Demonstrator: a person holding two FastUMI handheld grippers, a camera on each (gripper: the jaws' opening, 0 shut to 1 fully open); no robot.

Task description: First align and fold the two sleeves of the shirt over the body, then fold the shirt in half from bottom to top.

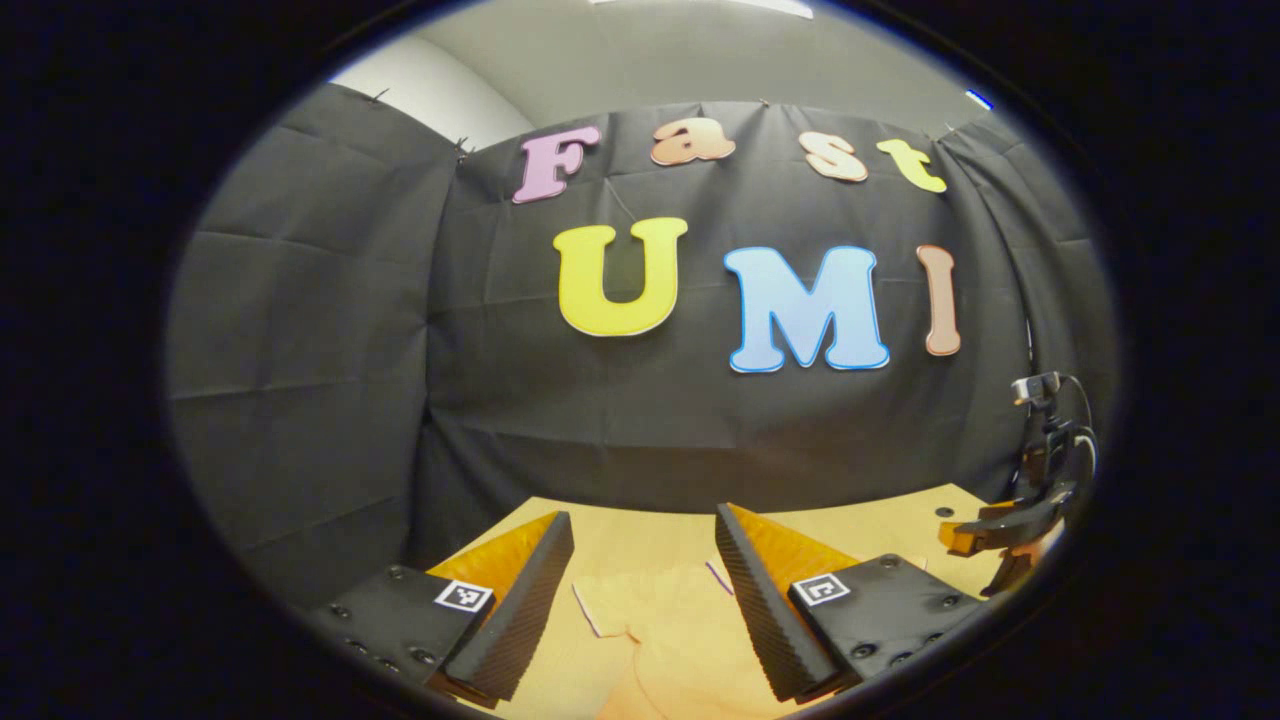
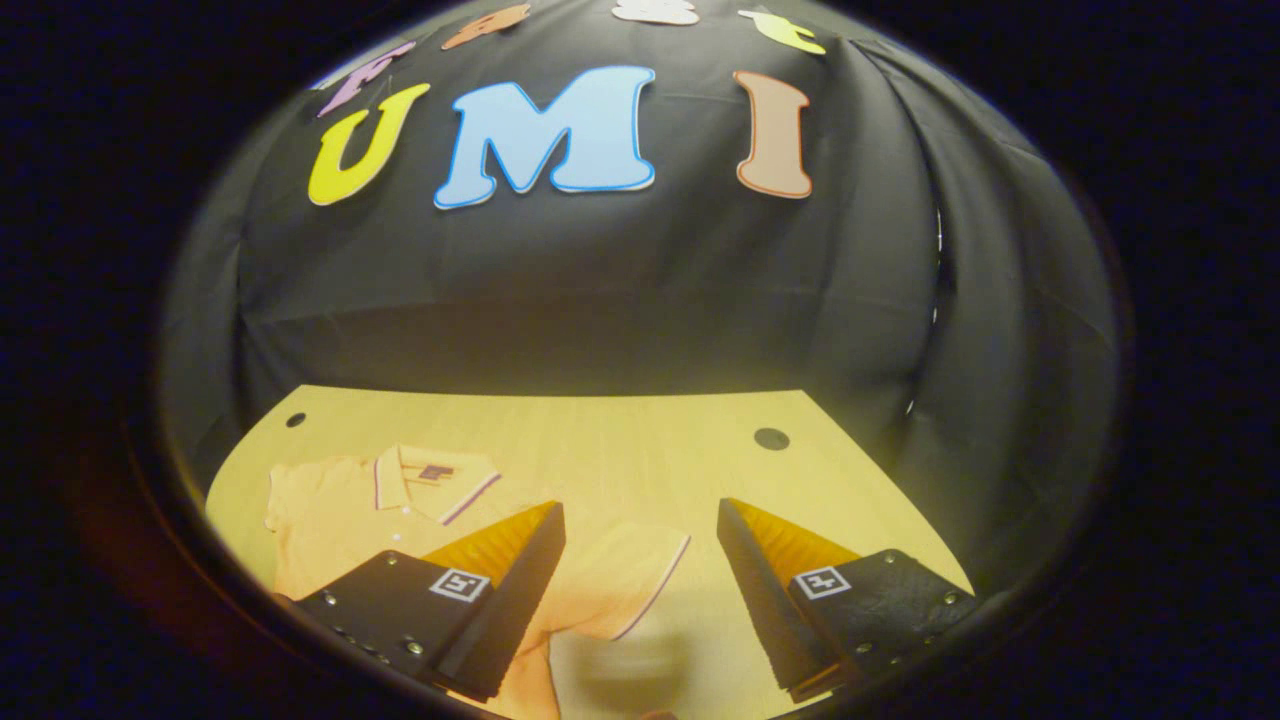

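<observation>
We see the shirt point(image 2: 340, 510) lying flat on the counter point(image 2: 620, 440), an orange-yellow polo spread out with its collar point(image 2: 425, 480) pointing toward the booth's back wall. The collar is trimmed with a thin white and purple line and lies open, with a small dark tag inside the neck. In the right gripper view, the shirt takes up the left part of the counter, and one short sleeve point(image 2: 625, 575) reaches out to the right, its cuff edged with the same thin stripe. That sleeve sits spread away from the body, unfolded, between the two fingers of the right hand-held gripper point(image 2: 640, 570), which hangs over it with jaws wide apart and nothing between them.

In the left gripper view, we find the shirt point(image 1: 670, 630) low in the picture, seen from close above; a striped edge point(image 1: 585, 610) shows between the fingers of the left hand-held gripper point(image 1: 645, 600). Its jaws too are spread wide and grip nothing; whether the tips touch the cloth we cannot tell.

The counter is pale wood, with two small dark round holes point(image 2: 771, 438) near its far edge. At the far right of the left gripper view, the other hand-held gripper point(image 1: 975, 535) hovers above the counter's edge, a small camera point(image 1: 1035, 385) mounted above it.
</observation>
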